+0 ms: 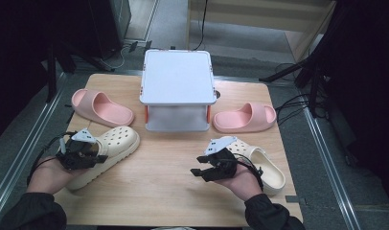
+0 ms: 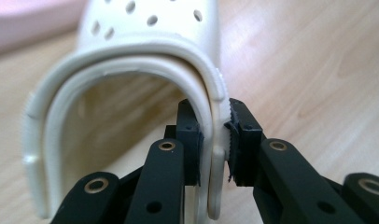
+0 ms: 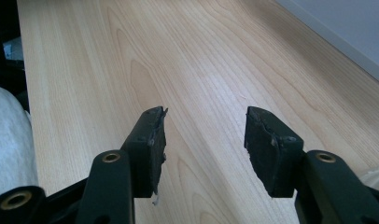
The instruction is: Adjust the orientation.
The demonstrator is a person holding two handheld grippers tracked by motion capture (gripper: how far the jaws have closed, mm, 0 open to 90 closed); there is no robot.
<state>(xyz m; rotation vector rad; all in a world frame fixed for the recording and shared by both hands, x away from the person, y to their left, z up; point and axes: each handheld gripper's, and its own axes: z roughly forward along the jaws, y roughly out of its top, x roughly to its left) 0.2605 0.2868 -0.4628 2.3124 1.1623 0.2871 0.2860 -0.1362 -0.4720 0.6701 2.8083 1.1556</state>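
Note:
A cream perforated clog (image 1: 113, 143) lies at the front left of the wooden table (image 1: 168, 191). My left gripper (image 1: 100, 157) is shut on it. In the left gripper view the two jaws pinch the rim and strap of the clog (image 2: 145, 51) at its opening, and my left gripper (image 2: 214, 119) holds it from the side. A second cream clog (image 1: 264, 167) lies at the front right. My right gripper (image 1: 198, 166) stands open just left of it, its jaws pointing left. In the right gripper view my right gripper (image 3: 204, 128) has only bare table (image 3: 192, 56) between its pads.
A white two-level stand (image 1: 177, 79) sits at the back middle of the table. One pink slide (image 1: 101, 108) lies to its left and another pink slide (image 1: 245, 117) to its right. The pink slide (image 2: 24, 23) shows blurred behind the held clog.

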